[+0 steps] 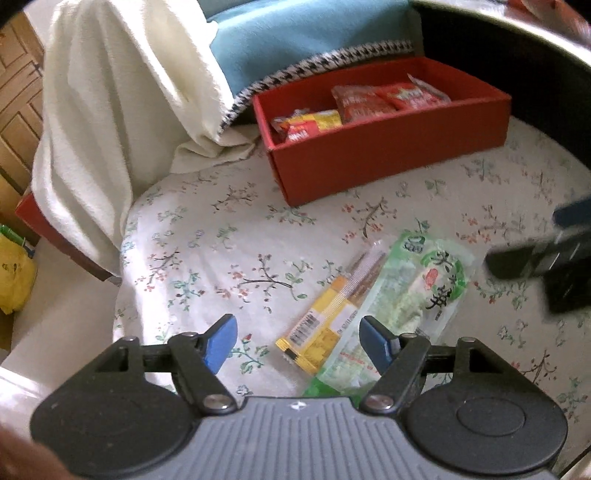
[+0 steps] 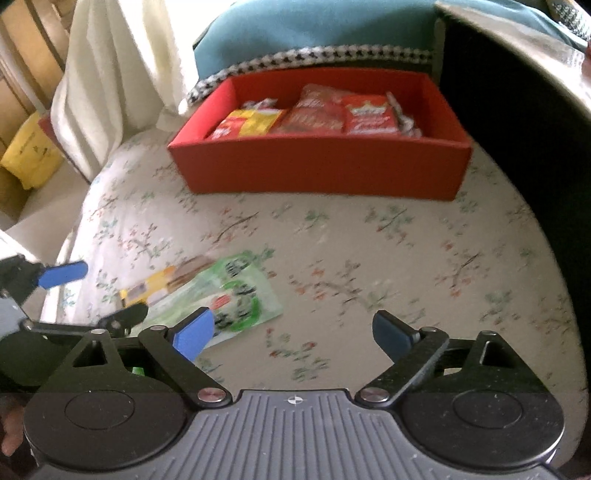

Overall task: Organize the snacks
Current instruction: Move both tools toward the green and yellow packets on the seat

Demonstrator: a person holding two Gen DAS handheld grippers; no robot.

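Observation:
A red box stands at the back of the flowered bedsheet and holds several red and yellow snack packets; it also shows in the right wrist view. A green snack packet lies partly over a yellow packet on the sheet. My left gripper is open, low over the sheet, with the near ends of both packets between its fingers. My right gripper is open and empty, just right of the green packet and yellow packet. The left gripper shows at its left.
White cloth hangs at the left and a blue blanket lies behind the box. A dark rounded edge stands at the right. A yellow bag sits off the bed at the left.

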